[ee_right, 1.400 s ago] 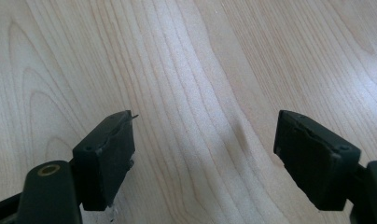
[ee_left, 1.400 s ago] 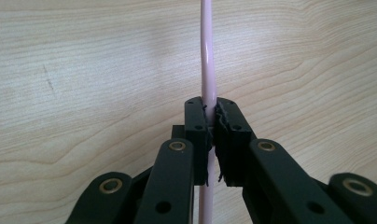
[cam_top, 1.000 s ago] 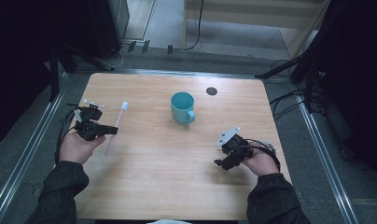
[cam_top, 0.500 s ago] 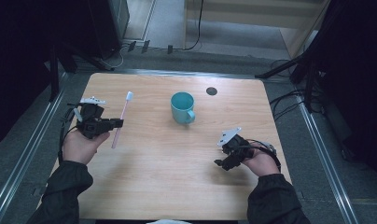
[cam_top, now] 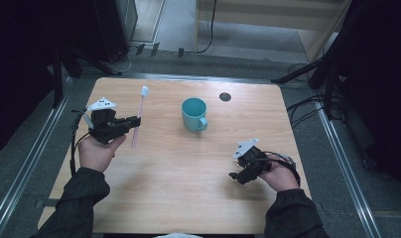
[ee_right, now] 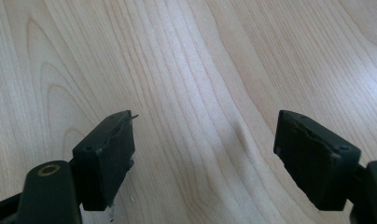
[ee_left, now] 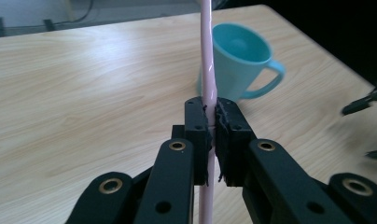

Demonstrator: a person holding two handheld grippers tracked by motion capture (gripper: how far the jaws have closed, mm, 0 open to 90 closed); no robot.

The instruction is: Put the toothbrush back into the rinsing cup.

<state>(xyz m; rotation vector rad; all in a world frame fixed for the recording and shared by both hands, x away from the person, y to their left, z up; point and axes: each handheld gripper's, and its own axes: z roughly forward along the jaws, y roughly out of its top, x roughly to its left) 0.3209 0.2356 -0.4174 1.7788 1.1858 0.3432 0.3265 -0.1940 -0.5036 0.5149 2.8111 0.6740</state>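
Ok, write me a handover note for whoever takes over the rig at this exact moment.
Left tongs: shut on the pink toothbrush, gripped mid-handle, lifted off the table, bristle end pointing away from the person.
Right tongs: open, holding nothing, low over bare wood near the right edge.
Teal mug: upright, mid-table, apart from the toothbrush.
Done: toothbrush picked up.
Left: probably putting it into the mug.

Light wood-grain table [cam_top: 188, 188]; teal mug [cam_top: 194, 113] stands on it, upright, handle toward the right gripper [cam_top: 237, 176], beyond the left gripper's [ee_left: 211, 135] closed jaws; small dark round disc [cam_top: 225, 96] behind the mug; bare wood between the right gripper's parted jaws
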